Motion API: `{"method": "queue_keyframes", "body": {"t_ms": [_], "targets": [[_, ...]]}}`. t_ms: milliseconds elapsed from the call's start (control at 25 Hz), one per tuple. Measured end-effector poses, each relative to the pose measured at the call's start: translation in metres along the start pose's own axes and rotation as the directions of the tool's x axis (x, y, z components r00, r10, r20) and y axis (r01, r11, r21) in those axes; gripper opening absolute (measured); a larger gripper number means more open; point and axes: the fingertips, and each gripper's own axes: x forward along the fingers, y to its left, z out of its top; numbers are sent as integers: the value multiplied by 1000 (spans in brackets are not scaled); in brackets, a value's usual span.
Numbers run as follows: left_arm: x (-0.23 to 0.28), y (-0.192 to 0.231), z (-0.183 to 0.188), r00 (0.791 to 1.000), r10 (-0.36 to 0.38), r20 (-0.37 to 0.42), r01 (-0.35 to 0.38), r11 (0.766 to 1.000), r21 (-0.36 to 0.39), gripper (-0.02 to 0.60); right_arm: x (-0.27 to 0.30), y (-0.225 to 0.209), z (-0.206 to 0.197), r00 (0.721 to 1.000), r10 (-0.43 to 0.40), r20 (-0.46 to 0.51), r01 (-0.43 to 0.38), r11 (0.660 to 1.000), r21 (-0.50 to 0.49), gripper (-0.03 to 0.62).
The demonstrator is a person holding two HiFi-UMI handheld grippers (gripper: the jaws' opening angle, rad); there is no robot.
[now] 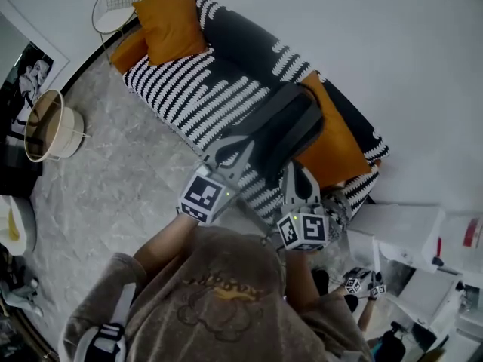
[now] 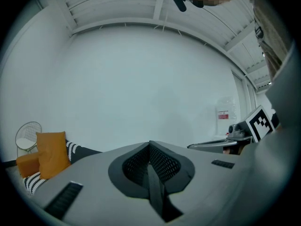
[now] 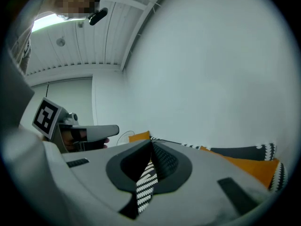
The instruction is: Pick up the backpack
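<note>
The dark grey backpack point(image 1: 281, 127) lies on the black-and-white striped sofa point(image 1: 189, 89), leaning on an orange cushion point(image 1: 332, 145). In the head view my left gripper point(image 1: 238, 149) and right gripper point(image 1: 296, 175) hover side by side over the backpack's near end. Whether they touch it I cannot tell. Both gripper views point almost level at the white wall. The left gripper point(image 2: 150, 147) has its jaws shut, with only a dark slit between the pads. My right gripper point(image 3: 151, 147) is shut too, and striped sofa fabric shows through its slit. The backpack itself is hidden below both gripper bodies.
A second orange cushion point(image 1: 170, 21) and a wire chair point(image 1: 117, 4) stand at the sofa's far end. A round basket point(image 1: 49, 127) sits on the grey floor at the left. White shelving point(image 1: 407, 232) and another marker cube point(image 1: 366, 282) are at the lower right.
</note>
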Motion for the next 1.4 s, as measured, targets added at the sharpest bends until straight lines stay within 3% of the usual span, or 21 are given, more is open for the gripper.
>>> {"method": "queue_keyframes", "body": {"t_ms": [40,120,160,200,320,560,880,1200,1400], "targets": [[6,1,1,1000,-4,8,4,1000,-9,5,5,-3,3,1000,6,6,-6,1000,-4,6],[19,4,4,1000,-13,25,13,999,-33,102,14,-8,9,1000,26,16,-26,1000,-6,39],[26,5,5,999,-14,30,16,999,-46,184,19,-10,11,999,34,17,-34,999,-3,205],[33,7,5,999,-13,31,15,998,-56,272,24,-13,12,999,38,18,-38,999,3,304],[46,9,4,1000,-12,20,13,998,-56,344,35,-20,14,999,38,15,-38,999,11,313],[68,17,-7,999,-37,-20,36,998,-43,356,53,-34,12,1000,14,8,-14,999,35,311],[119,40,-49,989,-89,-116,84,995,-55,356,83,-82,-18,995,-95,-43,99,992,83,311],[182,73,-123,968,-118,-221,105,992,-69,356,128,-137,-84,974,-192,-125,205,973,107,311],[209,84,-181,943,-156,-293,135,987,-91,357,144,-163,-130,955,-243,-172,267,955,132,311]]}}
